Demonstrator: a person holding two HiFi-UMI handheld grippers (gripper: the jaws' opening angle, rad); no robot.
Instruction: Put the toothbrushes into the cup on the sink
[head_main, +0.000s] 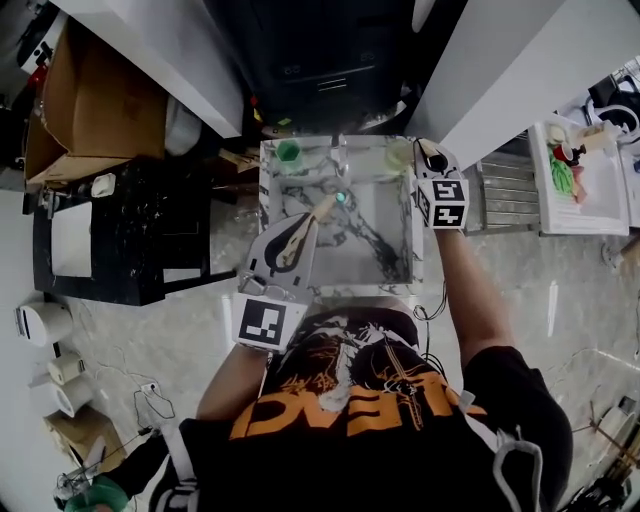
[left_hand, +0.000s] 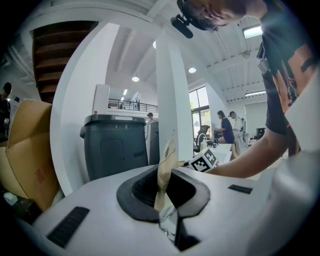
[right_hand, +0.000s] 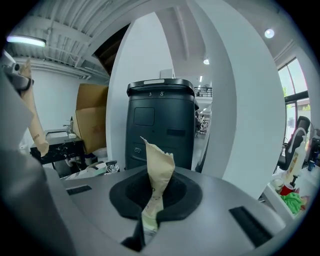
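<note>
Clearly, 8 on bin (right_hand: 160, 125) (toothbrush wrapper (right_hand: 159, 172) print illegible)

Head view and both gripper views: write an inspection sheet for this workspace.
Surface: marble sink, with a small teal object in the basin.
Job's things: green cup at the far left corner, pale cup at the far right corner.
Clutter: nothing seen.
Grippers: left gripper shut on left paper-wrapped toothbrush; right gripper shut on right paper-wrapped toothbrush.
Cables: thin floor cables at the left.
Surroundings: cardboard box, dark bin, black cabinet.
</note>
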